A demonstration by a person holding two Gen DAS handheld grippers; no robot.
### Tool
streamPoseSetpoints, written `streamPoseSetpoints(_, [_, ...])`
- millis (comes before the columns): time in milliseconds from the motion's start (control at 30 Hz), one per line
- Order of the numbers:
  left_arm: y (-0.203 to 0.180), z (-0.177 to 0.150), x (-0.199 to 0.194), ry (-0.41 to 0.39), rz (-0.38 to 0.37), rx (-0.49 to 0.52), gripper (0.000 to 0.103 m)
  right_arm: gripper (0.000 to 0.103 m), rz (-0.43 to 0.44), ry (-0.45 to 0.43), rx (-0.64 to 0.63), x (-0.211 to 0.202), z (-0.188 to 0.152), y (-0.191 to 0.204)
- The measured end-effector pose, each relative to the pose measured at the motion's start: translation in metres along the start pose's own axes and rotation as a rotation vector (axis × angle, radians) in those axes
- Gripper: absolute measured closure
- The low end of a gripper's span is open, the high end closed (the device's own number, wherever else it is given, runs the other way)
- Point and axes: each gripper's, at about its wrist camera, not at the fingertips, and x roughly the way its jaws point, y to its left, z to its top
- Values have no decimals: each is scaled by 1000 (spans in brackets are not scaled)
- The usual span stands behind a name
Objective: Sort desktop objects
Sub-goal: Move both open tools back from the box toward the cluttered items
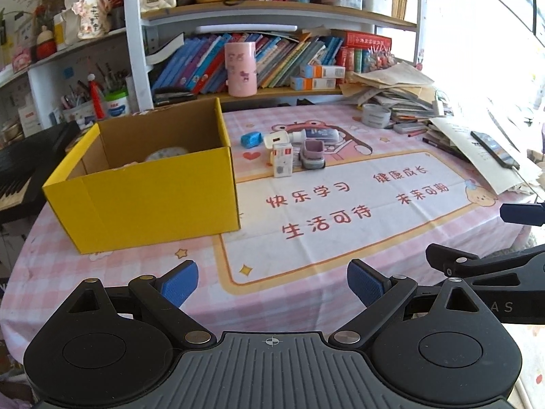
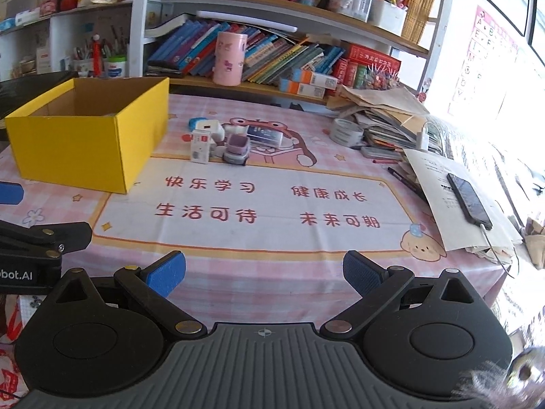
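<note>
Pink mat (image 1: 340, 211) printed 快乐学习, yellow box (image 1: 146, 197) (open-topped), left gripper (image 1: 272, 281) and right gripper (image 2: 264, 272) both spread, empty

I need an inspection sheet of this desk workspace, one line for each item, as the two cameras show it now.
Surface: pink checked tablecloth with a cartoon print.
Job's things: open yellow box, something pale inside; blue eraser-like item, white charger, small white box, purple stamp-like item, white tube clustered beside it.
Clutter: tape roll, paper stack, pens.
Grippers: left hand-held gripper and right hand-held gripper open, empty.
Cables: one plugged into the phone.
Surroundings: bookshelves, piano keyboard.
</note>
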Motion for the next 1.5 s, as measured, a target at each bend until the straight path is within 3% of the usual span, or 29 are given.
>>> streamPoseSetpoints(767, [-35,35,55,36,7,8,7,4,34,46,24,53,18,-44])
streamPoseSetpoints(1200, [-69,84,118,65,38,-27,7,4,79,85,33,116,52,-98])
streamPoseSetpoints(1500, [-84,113,148,78,107,-53,7,4,151,114,83,166,77,-130])
